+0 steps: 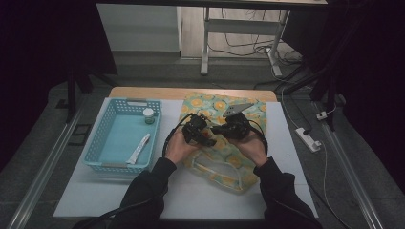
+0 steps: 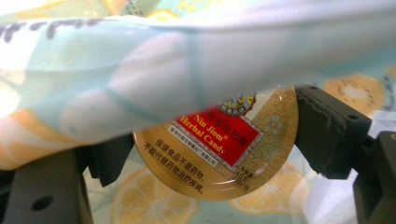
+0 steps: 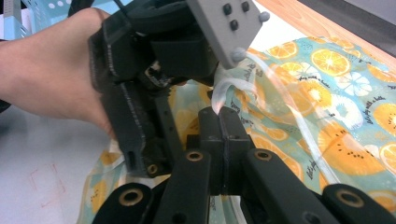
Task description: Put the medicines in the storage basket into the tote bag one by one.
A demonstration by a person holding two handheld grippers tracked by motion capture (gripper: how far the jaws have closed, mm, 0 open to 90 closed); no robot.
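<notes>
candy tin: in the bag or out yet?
Partly in. The left gripper clamps the candy tin, whose upper half the bag fabric covers.

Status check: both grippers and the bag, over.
Left gripper shut on round gold Nin Jiom herbal candy tin, under the bag's edge. Right gripper shut on clear plastic handle of orange-print bag. Nothing blocking.
</notes>
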